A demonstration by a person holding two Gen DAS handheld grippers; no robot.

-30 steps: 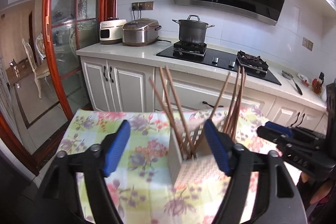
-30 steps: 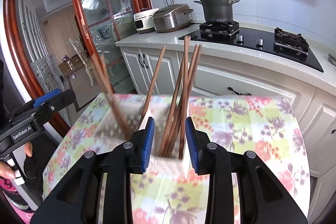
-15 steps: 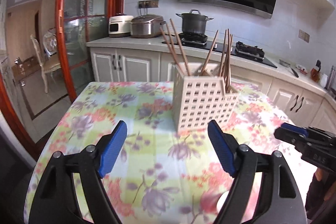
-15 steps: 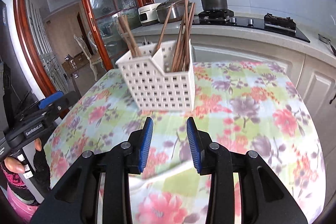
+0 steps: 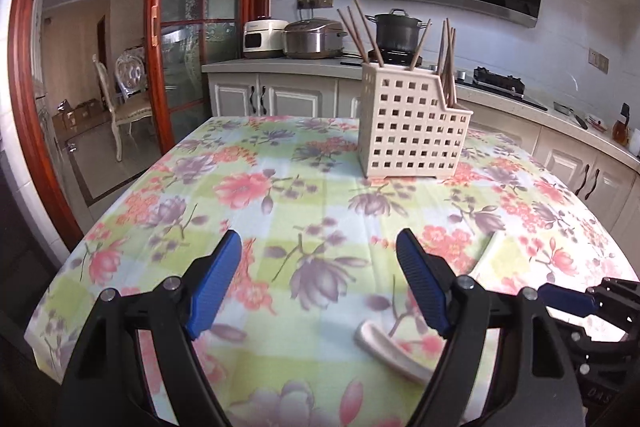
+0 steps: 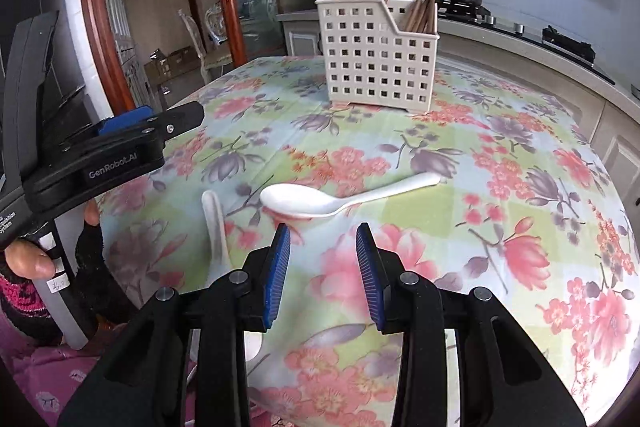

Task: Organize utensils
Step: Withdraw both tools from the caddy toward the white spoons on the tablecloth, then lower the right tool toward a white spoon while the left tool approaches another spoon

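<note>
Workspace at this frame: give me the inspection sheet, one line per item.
Surface: table under a floral tablecloth.
Job's things: white perforated caddy upright at the far side, wooden chopsticks standing in its compartments; white spoon lying flat on the cloth; the handle of a second white spoon beside it.
Clutter: nothing seen.
Grippers: left gripper open, nothing between the pads; right gripper open, empty, just short of the spoon's bowl.
Cables: nothing seen on the table.
Surroundings: kitchen counter with a pot on the stove, rice cooker, glass door.
</note>
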